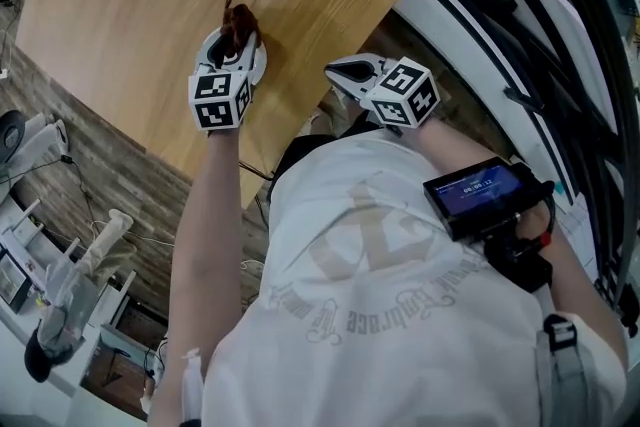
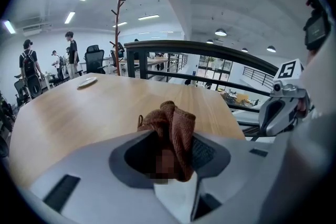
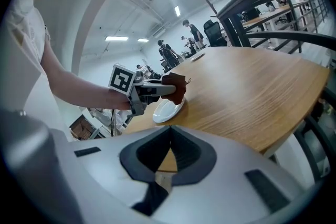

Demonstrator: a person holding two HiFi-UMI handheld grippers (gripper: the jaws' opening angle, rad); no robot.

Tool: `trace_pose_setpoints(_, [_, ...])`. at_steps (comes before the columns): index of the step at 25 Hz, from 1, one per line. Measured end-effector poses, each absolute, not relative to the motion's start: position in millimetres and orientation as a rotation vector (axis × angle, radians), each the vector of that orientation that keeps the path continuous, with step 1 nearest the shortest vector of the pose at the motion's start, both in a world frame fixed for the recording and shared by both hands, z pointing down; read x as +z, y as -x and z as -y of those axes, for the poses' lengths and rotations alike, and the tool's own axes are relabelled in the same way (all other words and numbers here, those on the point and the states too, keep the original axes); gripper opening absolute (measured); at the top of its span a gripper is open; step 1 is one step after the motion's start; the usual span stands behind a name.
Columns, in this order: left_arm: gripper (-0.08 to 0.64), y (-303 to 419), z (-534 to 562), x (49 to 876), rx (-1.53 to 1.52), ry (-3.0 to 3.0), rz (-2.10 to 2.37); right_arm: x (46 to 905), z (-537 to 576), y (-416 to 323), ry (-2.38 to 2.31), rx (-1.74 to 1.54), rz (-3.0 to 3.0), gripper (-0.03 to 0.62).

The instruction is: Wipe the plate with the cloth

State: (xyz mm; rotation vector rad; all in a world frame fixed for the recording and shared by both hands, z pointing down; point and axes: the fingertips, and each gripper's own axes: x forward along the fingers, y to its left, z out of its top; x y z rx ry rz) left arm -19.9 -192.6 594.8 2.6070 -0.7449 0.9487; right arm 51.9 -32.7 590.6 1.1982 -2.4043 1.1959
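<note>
My left gripper (image 1: 237, 43) is shut on a bunched brown cloth (image 1: 239, 19), which sticks up past its fingertips in the left gripper view (image 2: 173, 126). It hovers over a small white plate (image 1: 256, 65) near the front edge of the wooden table. In the right gripper view, the plate (image 3: 167, 110) lies directly under the cloth (image 3: 176, 87), which touches or nearly touches it. My right gripper (image 1: 347, 73) is off the table's edge to the right. Its jaws (image 3: 168, 131) are closed tip to tip on nothing.
The round wooden table (image 1: 160, 5) ends just right of the plate, where a dark railing (image 1: 520, 45) runs past. A second white plate (image 2: 87, 81) lies at the table's far side. People and office chairs stand beyond it.
</note>
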Motion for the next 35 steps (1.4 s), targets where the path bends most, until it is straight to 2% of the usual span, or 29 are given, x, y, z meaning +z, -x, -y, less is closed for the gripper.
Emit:
trace_pose_setpoints(12, [0.169, 61, 174, 573, 0.765, -2.502, 0.875, 569, 53, -38, -1.111, 1.051, 2.507, 0.012])
trace_pose_setpoints(25, [0.169, 170, 115, 540, 0.517, -2.342, 1.177, 530, 102, 15, -0.948, 0.869, 2.670, 0.012])
trace_pose_setpoints(35, [0.169, 194, 85, 541, 0.468, -2.298, 1.257, 515, 108, 47, -0.794, 0.750, 2.737, 0.012])
